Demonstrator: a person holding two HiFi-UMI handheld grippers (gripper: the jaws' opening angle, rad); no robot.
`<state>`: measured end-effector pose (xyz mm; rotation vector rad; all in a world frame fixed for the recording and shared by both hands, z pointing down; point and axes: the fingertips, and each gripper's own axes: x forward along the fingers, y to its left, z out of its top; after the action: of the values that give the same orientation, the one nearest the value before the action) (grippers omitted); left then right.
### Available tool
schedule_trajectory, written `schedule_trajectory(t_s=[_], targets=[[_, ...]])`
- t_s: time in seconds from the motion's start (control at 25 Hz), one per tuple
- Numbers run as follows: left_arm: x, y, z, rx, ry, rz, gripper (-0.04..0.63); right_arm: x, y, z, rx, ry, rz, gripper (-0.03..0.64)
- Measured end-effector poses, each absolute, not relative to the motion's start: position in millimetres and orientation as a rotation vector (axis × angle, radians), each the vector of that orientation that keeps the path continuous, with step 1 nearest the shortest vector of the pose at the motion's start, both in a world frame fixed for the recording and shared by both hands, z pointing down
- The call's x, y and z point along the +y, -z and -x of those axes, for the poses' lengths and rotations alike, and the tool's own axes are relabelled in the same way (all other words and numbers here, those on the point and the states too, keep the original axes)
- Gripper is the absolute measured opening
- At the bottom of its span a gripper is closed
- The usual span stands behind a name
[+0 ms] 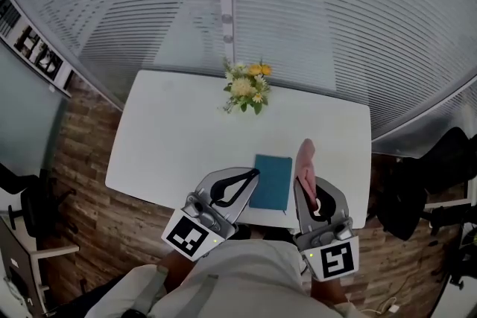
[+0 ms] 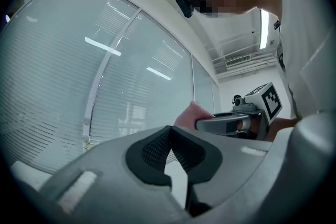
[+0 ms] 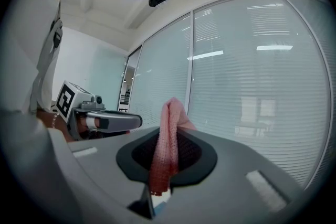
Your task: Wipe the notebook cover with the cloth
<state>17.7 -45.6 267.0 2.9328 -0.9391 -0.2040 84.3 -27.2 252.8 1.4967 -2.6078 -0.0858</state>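
Head view: a teal notebook (image 1: pixel 271 182) lies flat near the front edge of a white bench (image 1: pixel 171 138), between the two grippers.
Cloth: the pink cloth (image 1: pixel 305 160) stands up from the right gripper (image 1: pixel 304 190), just right of the notebook; whether it touches the cover cannot be told.
Right gripper view: the fingers (image 3: pixel 194 152) are clamped on the cloth (image 3: pixel 167 144), which passes between the black pads and sticks out past the tips in a folded ridge.
Left gripper view: the left gripper (image 2: pixel 169 134) has its fingers (image 2: pixel 152 149) pressed together with nothing between them.
Left gripper position: the left gripper (image 1: pixel 250 175) has its tips at the notebook's left edge, seen from above; contact cannot be told.
Writing: each marker cube (image 1: pixel 186 237) carries black-and-white square patterns, not letters; any print on the notebook cover is too small to tell.
Surroundings: yellow and white flowers (image 1: pixel 247 87) sit at the bench's far edge, and white blinds (image 1: pixel 335 11) lie behind them.
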Motion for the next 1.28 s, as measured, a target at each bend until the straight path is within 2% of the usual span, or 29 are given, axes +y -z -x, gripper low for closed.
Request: schedule_trajectory(t_s=[0.44,0.92,1.28], targets=[[-55.3,-301.1,-46.9,-0.881,0.074,-2.923,0.003,-33.7,-273.1,-105.6,-2.554,0.193,-1.45,0.028],[-78.4,-440.7,-52.2,-0.834,-0.281,-2.856,0.003,-43.6,-416.9,-109.6,-2.171,0.253,-1.249,0.028],[-85.6,-514.2,-46.2,-0.792,-0.469,-2.813,0.003,-56.0,-502.3,-92.4,-2.021,0.335,-1.059,0.028]])
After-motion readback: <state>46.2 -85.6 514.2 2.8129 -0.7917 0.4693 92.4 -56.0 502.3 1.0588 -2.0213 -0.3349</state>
